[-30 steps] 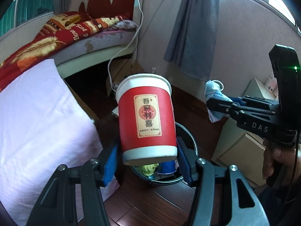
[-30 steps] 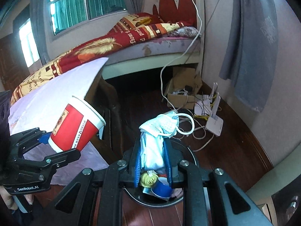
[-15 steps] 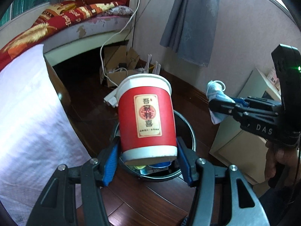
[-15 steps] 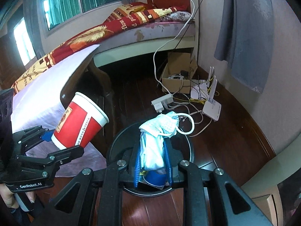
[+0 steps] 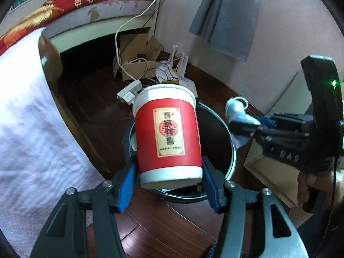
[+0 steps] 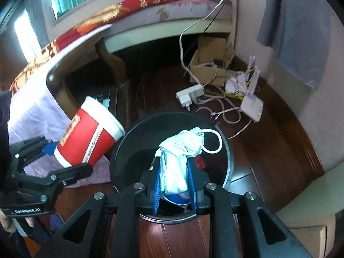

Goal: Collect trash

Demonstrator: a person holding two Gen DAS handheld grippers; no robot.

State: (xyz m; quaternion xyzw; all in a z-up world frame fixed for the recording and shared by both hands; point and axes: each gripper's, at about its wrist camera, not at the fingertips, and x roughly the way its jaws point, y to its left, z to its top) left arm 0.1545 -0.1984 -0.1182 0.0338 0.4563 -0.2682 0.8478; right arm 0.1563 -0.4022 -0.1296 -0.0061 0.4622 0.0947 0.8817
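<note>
A bed (image 6: pixel 172 19) w/ a red-and-gold patterned cover (image 6: pixel 133 4) is running along the far wall, and a grey curtain (image 5: pixel 230 19) is hanging on the wall to its right. On the dark wood floor (image 6: pixel 268 129) near the bed's end, an open cardboard box (image 6: pixel 211 64) is sitting beside a white power strip (image 6: pixel 190 95) w/ a plug in it, a white router (image 6: pixel 251 105) and loose cables (image 6: pixel 223 111) trailing around them; one white cable is running up toward the bed. A white cloth (image 5: pixel 25 129) is draping over a dark wooden tabletop edge at left, and a light cabinet (image 5: pixel 271 172) is standing at right.
</note>
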